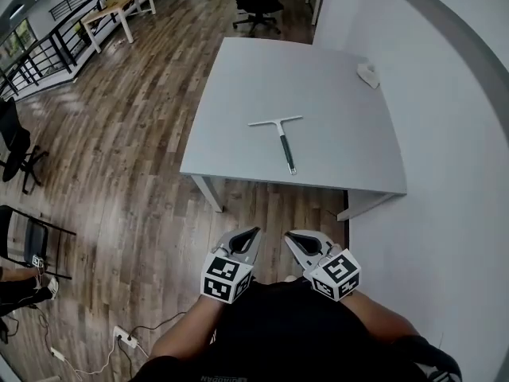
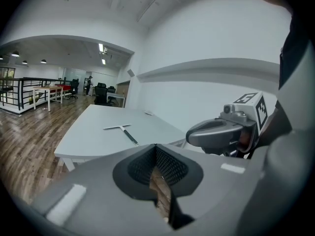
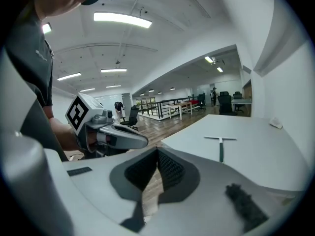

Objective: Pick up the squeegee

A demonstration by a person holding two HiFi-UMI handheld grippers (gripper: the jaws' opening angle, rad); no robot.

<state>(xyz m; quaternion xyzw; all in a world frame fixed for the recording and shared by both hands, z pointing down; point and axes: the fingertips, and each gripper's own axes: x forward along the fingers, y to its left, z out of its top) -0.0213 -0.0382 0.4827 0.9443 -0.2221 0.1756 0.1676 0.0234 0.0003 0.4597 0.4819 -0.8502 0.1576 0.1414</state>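
Note:
The squeegee (image 1: pixel 281 138) lies flat in the middle of the grey table (image 1: pixel 318 70), its pale blade toward the far side and its dark handle pointing at me. It also shows in the left gripper view as the squeegee (image 2: pixel 123 130) and in the right gripper view as the squeegee (image 3: pixel 221 146). My left gripper (image 1: pixel 254 231) and right gripper (image 1: pixel 289 235) hang side by side close to my body, short of the table's near edge, well away from the squeegee. Both are shut with nothing between the jaws.
A small white object (image 1: pixel 367 75) sits near the table's far right corner. A white wall (image 1: pixel 445 173) runs along the table's right side. Wooden floor lies to the left, with a black chair (image 1: pixel 28 233), a power strip (image 1: pixel 123 339) and office chairs (image 1: pixel 256 6) farther off.

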